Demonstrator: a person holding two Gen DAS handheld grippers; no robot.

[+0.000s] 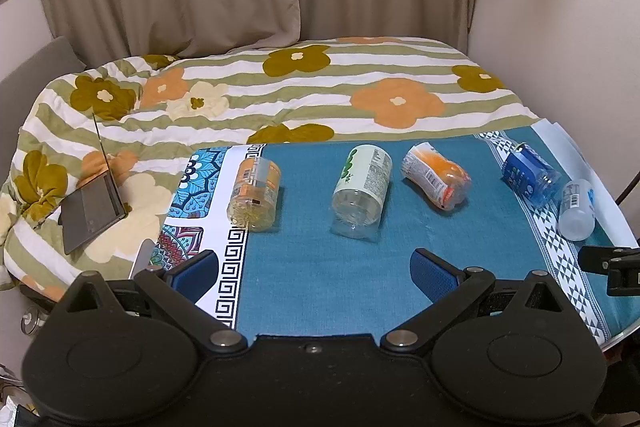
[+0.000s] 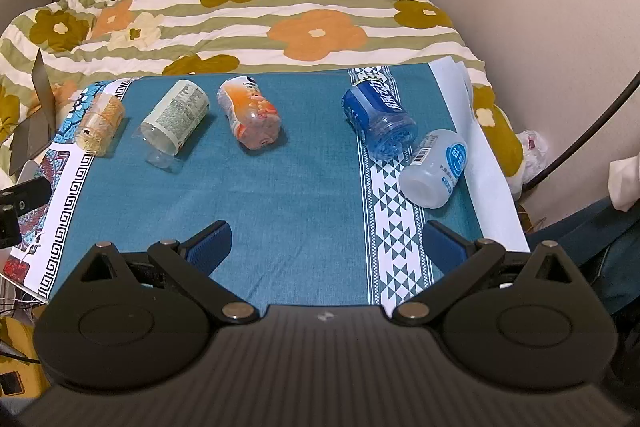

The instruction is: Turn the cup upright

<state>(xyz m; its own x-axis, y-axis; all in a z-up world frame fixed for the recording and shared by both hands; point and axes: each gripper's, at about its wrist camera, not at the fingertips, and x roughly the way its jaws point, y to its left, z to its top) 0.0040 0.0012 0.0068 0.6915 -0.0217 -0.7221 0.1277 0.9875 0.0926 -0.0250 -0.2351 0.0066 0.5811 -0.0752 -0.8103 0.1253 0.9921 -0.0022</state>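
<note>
A wide bed under a green-striped quilt with orange and olive flowers (image 1: 304, 87) fills the background, and a teal cloth with patterned white borders (image 2: 304, 187) covers the table in front of it. Both black two-finger tools hover over the cloth's near edge: the left gripper (image 1: 314, 269) and the right gripper (image 2: 326, 245) each have blue-padded fingers spread wide apart, holding nothing. Five cut-bottle plastic cups lie on their sides in a row (none upright): a pale green-labelled clear cup (image 1: 362, 185), a blue-labelled cup (image 2: 378, 117), an orange-labelled cup (image 2: 250, 117), a yellowish clear cup (image 1: 254, 197), and a small frosted white cup (image 2: 434, 169) just beside the blue one at the right border.
</note>
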